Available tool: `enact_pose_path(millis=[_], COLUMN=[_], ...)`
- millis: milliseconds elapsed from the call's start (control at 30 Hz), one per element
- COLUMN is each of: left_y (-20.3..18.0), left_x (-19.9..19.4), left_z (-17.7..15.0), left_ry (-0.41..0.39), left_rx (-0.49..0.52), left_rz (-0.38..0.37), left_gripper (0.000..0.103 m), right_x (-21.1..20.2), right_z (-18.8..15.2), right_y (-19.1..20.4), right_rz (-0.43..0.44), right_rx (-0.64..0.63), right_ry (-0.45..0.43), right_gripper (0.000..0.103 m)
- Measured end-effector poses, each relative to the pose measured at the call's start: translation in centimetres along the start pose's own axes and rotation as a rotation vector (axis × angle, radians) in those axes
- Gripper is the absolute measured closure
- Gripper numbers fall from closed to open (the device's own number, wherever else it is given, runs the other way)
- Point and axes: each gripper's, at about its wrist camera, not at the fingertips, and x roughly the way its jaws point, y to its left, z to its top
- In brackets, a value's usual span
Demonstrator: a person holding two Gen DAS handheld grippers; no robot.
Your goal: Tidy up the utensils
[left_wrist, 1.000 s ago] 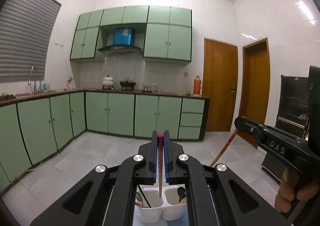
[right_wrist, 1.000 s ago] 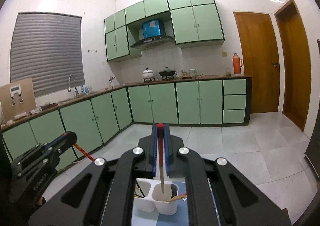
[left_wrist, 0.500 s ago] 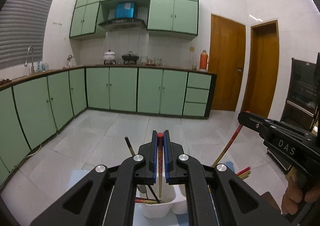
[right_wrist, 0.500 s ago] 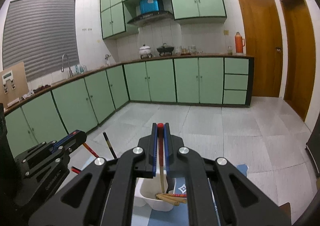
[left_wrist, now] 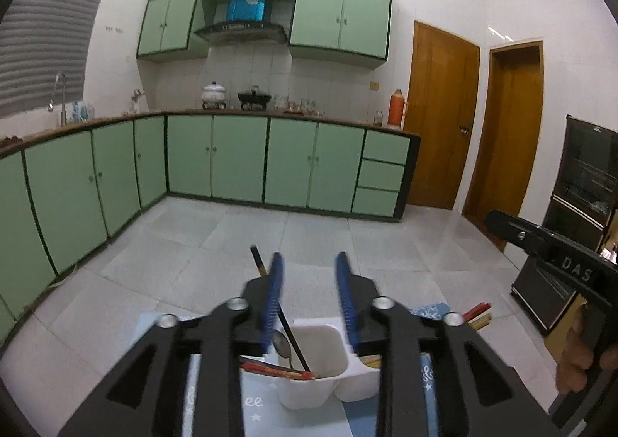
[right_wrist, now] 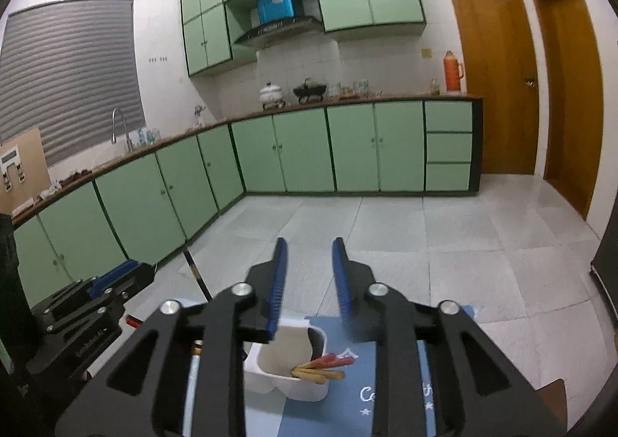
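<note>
My left gripper (left_wrist: 309,263) hangs just above a white two-compartment holder (left_wrist: 305,394); its jaws are opening with nothing between the blue pads. Red-tipped chopsticks (left_wrist: 278,369), a spoon (left_wrist: 284,344) and a black chopstick (left_wrist: 262,267) lie in the holder's left cup. My right gripper (right_wrist: 309,255) is also opening, empty, over the same holder (right_wrist: 278,383), where red-tipped chopsticks (right_wrist: 324,365) rest across the rim. Each gripper shows at the edge of the other's view: the right gripper (left_wrist: 540,244) with a hand (left_wrist: 579,371) on it, the left gripper (right_wrist: 96,298) low at the left.
The holder stands on a blue patterned mat (right_wrist: 347,379). More chopstick ends (left_wrist: 477,315) stick out at the right behind it. Beyond are grey floor tiles, green kitchen cabinets (left_wrist: 239,162), wooden doors (left_wrist: 444,116) and a black cabinet (left_wrist: 579,213) at the right.
Both grippers were shut on a red-tipped chopstick; both have sunk toward the holder and spread their jaws, and the chopsticks now lie in the holder.
</note>
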Motion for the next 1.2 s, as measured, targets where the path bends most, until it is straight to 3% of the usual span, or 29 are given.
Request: enact_pose_path(millis=[67, 267, 567, 733, 900, 1200], left_y=[-0.1, -0.8, -0.9, -0.5, -0.2, -1.4], left_x=[-1.2, -5.5, -10.6, -12.6, -14.1, -15.9], left_z=[0.6, 0.7, -1.8, -3.1, -4.0, -5.2], left_ry=[-0.022, -0.054, -0.043, -0.032, -0.030, -0.007], left_rx=[0.000, 0.015, 0.007, 0.005, 0.011, 0.057], left_rz=[0.002, 0.020, 0.035, 0.062, 0.070, 0.047], left_gripper=[0.061, 0.043, 0.028, 0.015, 0.006, 0.006], right_x=[-1.8, -6.7, -12.5, -14.5, -15.8, -17.0], right_z=[0.3, -0.1, -4.1, -6.1, -7.6, -8.6], right_y=[-0.5, -1.7, -2.2, -1.5, -0.5, 0.8], right_rz=[-0.004, -0.015, -0.029, -0.027, -0.026, 0.024], right_rx=[0.014, 0.030, 0.041, 0.027, -0.010, -0.020], right_ry=[-0.036, -0.082, -0.062, -0.034, -0.024, 0.016], right_gripper=[0.057, 0.046, 0.016, 0.006, 0.005, 0.005])
